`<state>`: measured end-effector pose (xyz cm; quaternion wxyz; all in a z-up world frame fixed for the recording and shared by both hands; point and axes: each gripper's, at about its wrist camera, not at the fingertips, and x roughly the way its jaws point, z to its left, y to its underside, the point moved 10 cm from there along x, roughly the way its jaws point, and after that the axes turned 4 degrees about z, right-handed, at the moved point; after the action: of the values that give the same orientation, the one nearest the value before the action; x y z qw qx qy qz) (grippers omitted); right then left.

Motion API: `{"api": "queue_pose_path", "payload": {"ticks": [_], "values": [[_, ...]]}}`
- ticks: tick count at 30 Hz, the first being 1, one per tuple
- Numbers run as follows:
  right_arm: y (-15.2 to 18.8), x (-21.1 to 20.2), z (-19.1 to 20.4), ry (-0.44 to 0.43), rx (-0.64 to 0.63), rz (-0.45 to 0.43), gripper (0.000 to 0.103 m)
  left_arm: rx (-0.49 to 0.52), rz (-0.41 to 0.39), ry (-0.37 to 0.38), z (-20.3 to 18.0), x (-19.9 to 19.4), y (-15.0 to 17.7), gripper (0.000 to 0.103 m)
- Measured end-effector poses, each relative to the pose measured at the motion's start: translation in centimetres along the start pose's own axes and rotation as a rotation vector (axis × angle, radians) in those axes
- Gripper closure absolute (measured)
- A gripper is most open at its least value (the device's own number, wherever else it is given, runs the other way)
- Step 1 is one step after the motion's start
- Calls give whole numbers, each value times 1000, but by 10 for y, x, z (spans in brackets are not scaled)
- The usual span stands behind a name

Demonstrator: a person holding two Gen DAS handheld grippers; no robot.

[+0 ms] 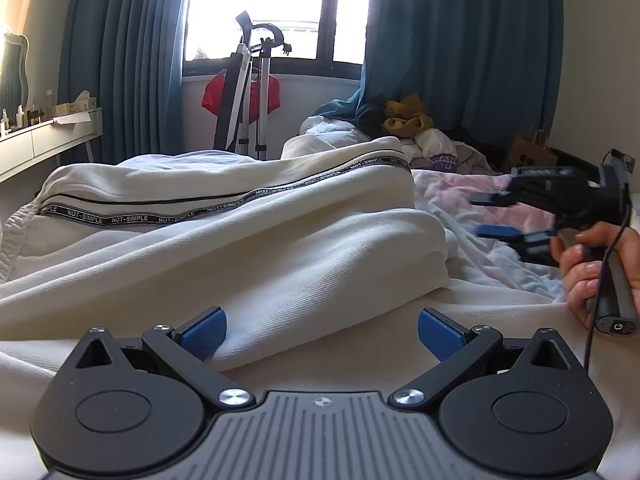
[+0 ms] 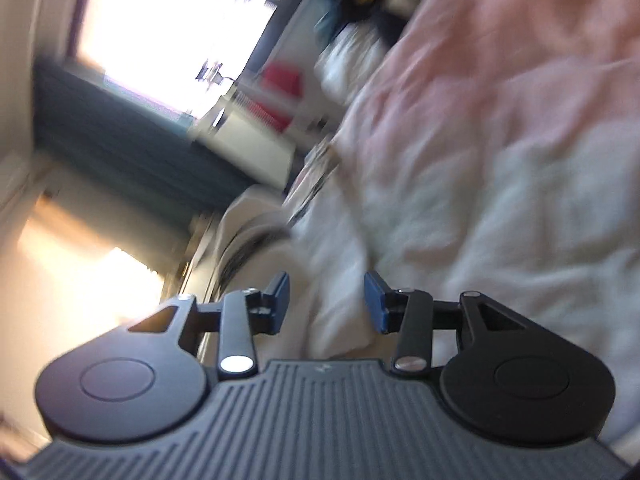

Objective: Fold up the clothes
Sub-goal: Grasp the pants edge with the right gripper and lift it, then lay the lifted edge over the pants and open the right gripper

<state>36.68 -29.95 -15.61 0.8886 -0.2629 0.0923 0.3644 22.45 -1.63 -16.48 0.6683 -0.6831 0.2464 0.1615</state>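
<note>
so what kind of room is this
Most likely a bedroom at home. The cream garment lies on a bed with pink and white bedding, teal curtains frame a window, and a vanity shelf holds small bottles.

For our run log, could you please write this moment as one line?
left tongs: open, at cream trousers | right tongs: open, empty | fold: unfinished

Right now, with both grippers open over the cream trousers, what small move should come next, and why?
Probably close the left gripper on the fold of the cream trousers between its open fingers. The right gripper hangs open in the air, blurred and holding nothing.
</note>
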Motion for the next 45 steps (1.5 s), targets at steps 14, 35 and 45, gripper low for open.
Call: {"api": "queue_pose_path", "payload": {"ticks": [14, 35, 45], "values": [[1, 30, 16, 162, -126, -12, 90, -1, 5, 8, 3, 9, 2, 0], [-251, -202, 87, 540, -455, -439, 92, -142, -70, 57, 19, -8, -28, 0], [-231, -320, -42, 771, -412, -465, 91, -153, -76, 65, 21, -16, -32, 0]]}}
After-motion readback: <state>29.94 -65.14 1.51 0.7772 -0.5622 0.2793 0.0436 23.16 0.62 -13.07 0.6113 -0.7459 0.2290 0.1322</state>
